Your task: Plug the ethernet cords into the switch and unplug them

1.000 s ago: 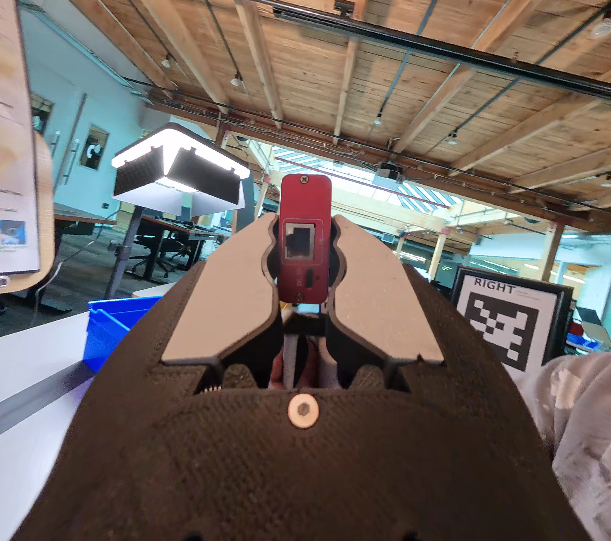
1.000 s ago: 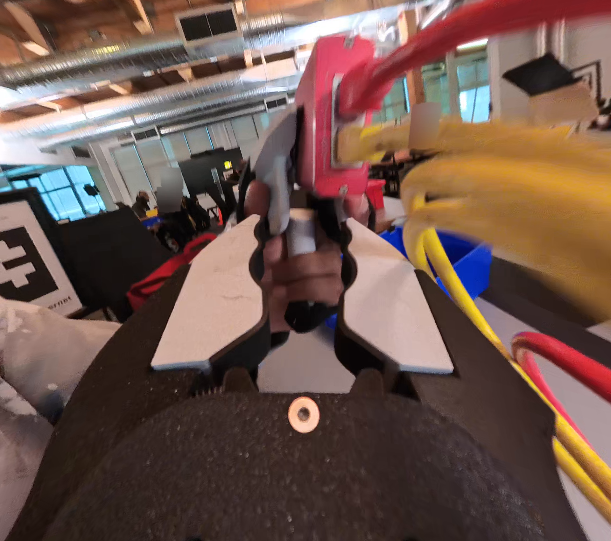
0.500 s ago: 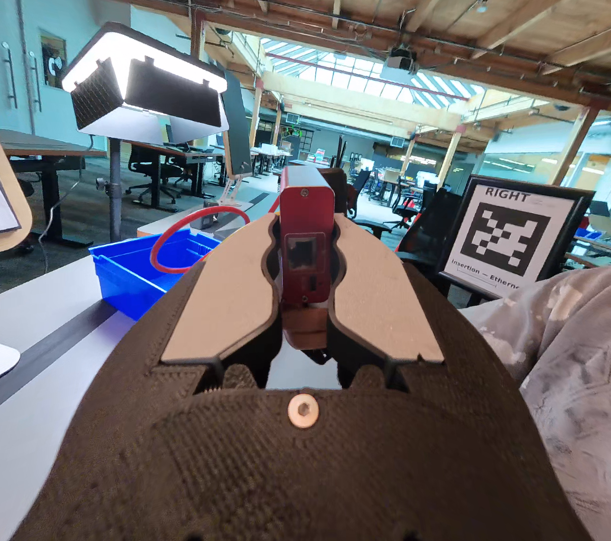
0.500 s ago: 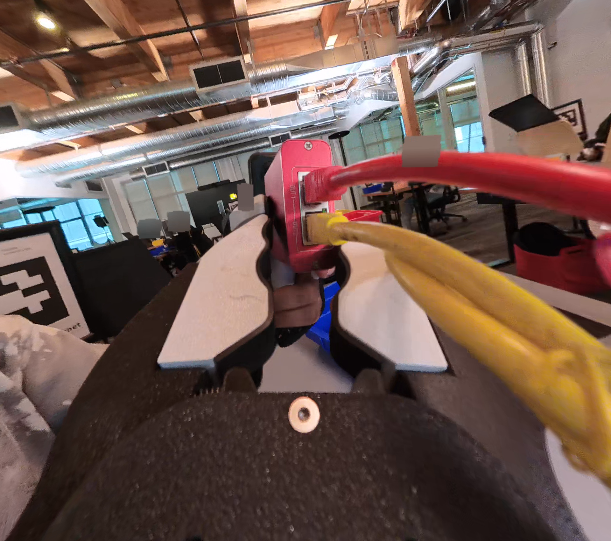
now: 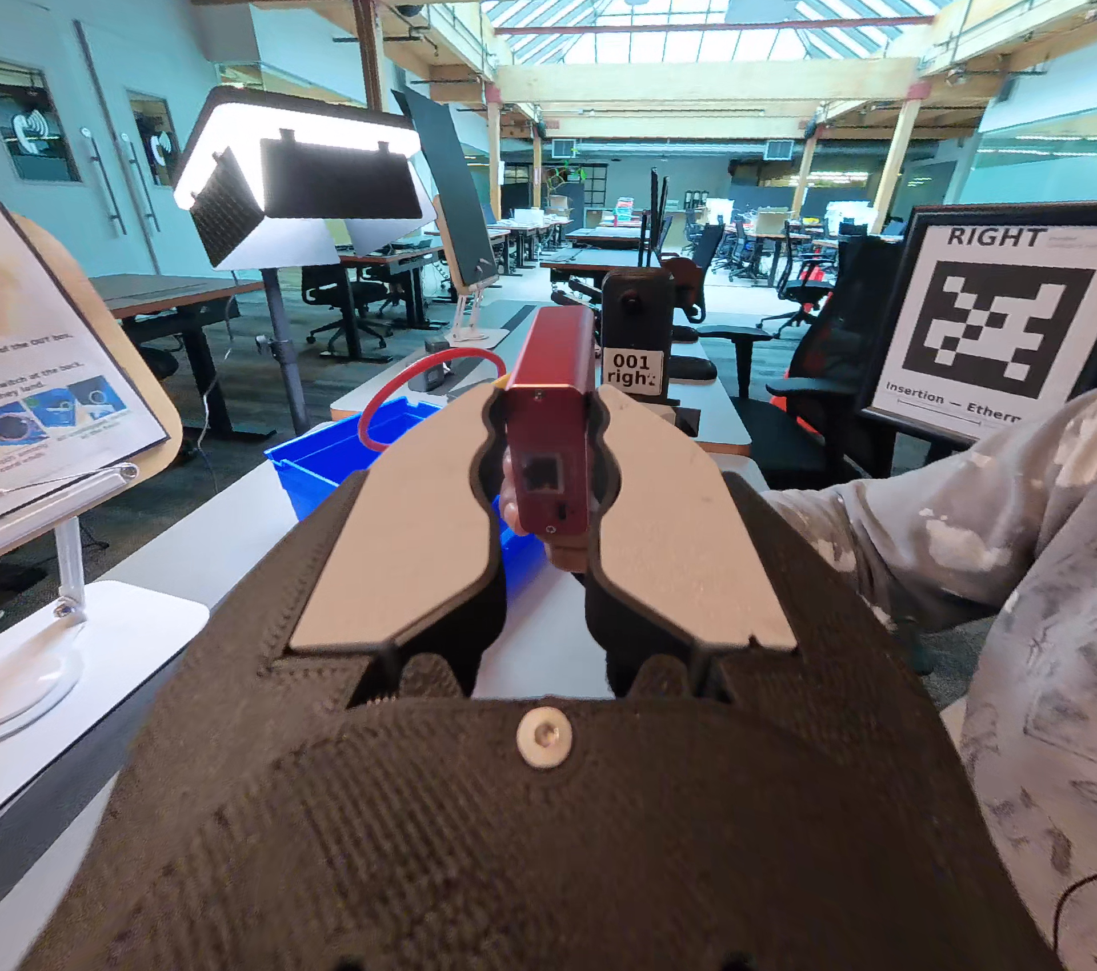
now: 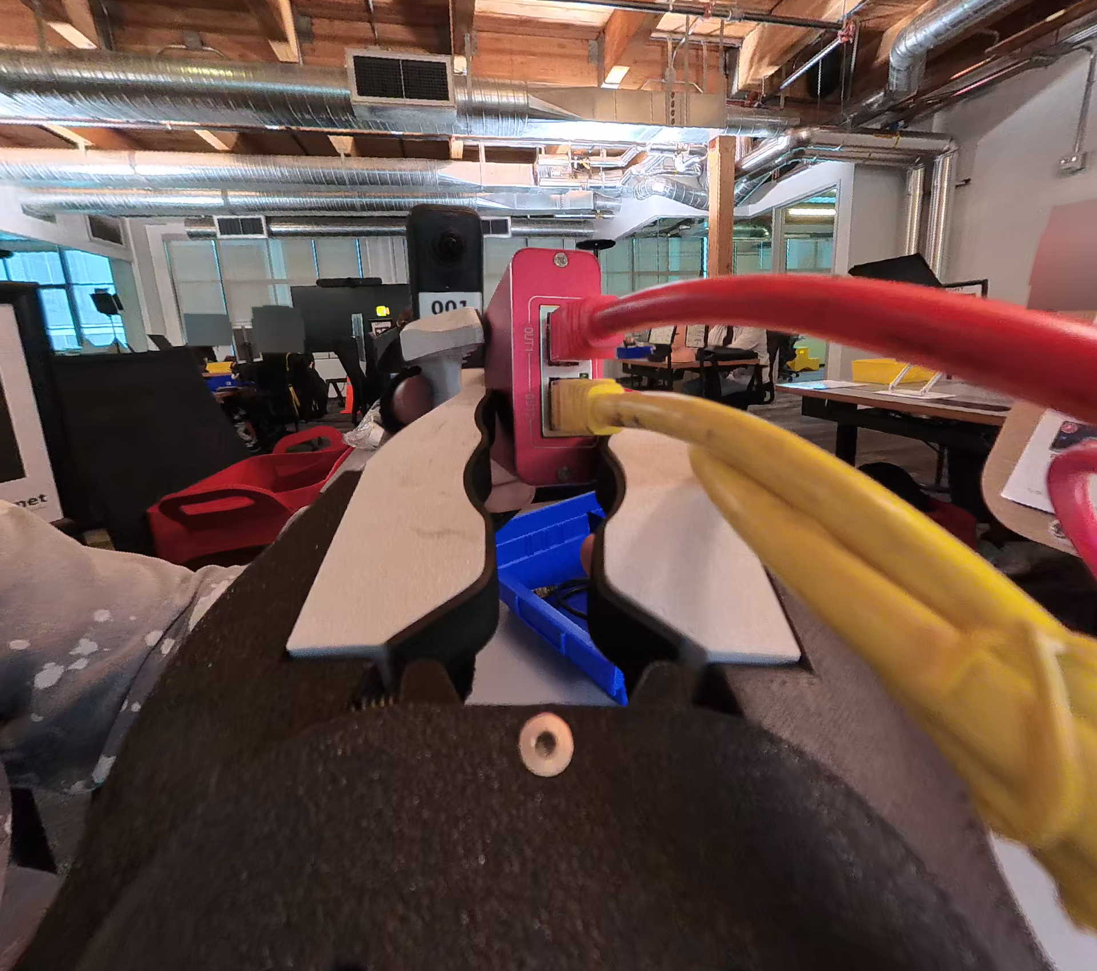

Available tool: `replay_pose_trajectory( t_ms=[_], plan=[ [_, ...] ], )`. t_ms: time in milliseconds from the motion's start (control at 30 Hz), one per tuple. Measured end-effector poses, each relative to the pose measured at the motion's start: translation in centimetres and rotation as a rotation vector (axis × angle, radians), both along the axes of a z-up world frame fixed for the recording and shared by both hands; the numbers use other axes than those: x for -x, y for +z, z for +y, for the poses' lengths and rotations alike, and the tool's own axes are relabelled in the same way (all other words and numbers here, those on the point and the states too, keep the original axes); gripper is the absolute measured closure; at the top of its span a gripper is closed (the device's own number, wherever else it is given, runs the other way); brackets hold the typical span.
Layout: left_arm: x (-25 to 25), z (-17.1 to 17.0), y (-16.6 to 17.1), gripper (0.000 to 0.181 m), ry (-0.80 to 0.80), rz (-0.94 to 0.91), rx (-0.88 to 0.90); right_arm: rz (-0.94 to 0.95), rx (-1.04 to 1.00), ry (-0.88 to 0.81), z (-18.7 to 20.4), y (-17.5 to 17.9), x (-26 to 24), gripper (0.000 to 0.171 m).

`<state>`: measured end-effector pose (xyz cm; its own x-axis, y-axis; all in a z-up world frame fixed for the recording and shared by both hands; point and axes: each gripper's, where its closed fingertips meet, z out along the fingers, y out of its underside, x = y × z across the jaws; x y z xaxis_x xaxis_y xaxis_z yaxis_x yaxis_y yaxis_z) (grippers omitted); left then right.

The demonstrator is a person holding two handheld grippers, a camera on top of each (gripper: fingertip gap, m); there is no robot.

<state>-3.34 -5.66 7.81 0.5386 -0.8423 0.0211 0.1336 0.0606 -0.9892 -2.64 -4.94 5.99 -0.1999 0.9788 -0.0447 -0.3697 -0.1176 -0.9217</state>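
Our left gripper (image 5: 546, 468) has its fingers nearly shut and clamps the red switch (image 5: 549, 444) by its sides, in the air above the blue bin (image 5: 320, 456). The right gripper (image 6: 543, 444) is half open at the switch's far end; we cannot tell if it touches. The red cord (image 6: 831, 313) and yellow cord (image 6: 771, 468) are both plugged in. To unplug, we should grip one plug, press its latch and pull straight.
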Motion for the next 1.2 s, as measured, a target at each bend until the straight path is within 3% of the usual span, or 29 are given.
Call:
replay_pose_trajectory(
  t_ms=[267,333,500,900,1100,1200],
  plan=[
    [-0.9,-1.1,-1.1,0.155,-0.158,0.031,0.085,-0.048,-0.059,0.057,-1.3,-0.3,0.1,0.135],
    [-1.2,-1.0,-1.2,0.155,-0.176,0.008,0.097,-0.044,-0.053,0.077,-1.4,-0.2,-0.1,0.14],
    [-1.1,-0.3,-1.8,0.155,-0.173,-0.001,0.155,-0.074,-0.039,0.081,-1.0,-0.4,-0.2,0.142],
    [-0.8,-0.2,-1.6,0.155,-0.101,0.051,0.082,-0.111,-0.012,0.105,-0.8,-0.9,0.0,0.142],
    [-0.7,-0.6,-1.8,0.156,-0.11,0.088,0.091,-0.123,-0.024,0.102,-1.0,-1.0,0.2,0.135],
    [-0.8,-0.7,-2.3,0.156,-0.127,0.108,0.116,-0.104,-0.014,0.118,-1.1,-0.8,0.0,0.101]
  ],
)
